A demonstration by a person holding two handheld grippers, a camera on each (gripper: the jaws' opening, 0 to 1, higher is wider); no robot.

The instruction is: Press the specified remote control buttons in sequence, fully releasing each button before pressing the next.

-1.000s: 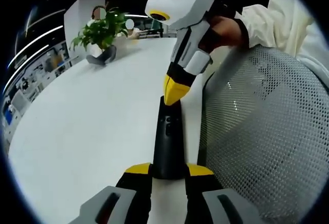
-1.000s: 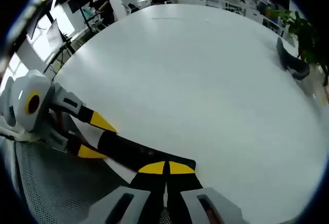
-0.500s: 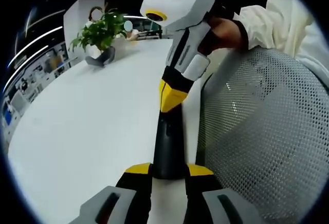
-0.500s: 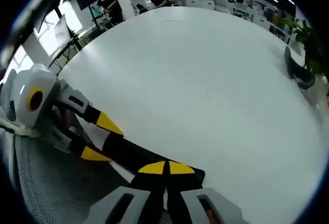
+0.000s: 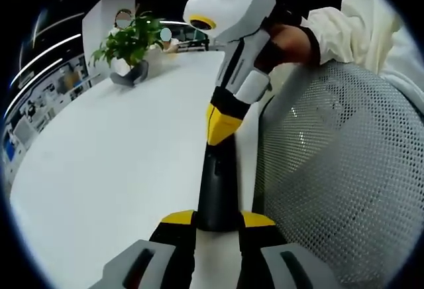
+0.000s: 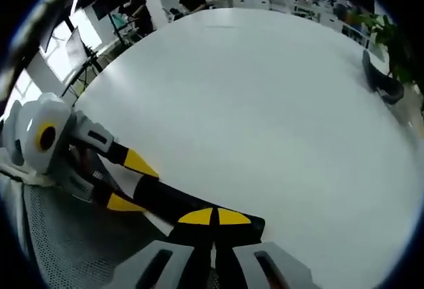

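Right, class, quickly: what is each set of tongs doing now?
Left tongs: shut on the remote control.
Right tongs: shut, tips over the remote control.

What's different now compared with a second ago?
The right tool has lifted its closed yellow tips off the far end of the black remote control and now sits slightly above it. The left tool still clamps the remote's near end above the white table.

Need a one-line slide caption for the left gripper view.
Left gripper clamps the black remote while the right gripper presses its top.
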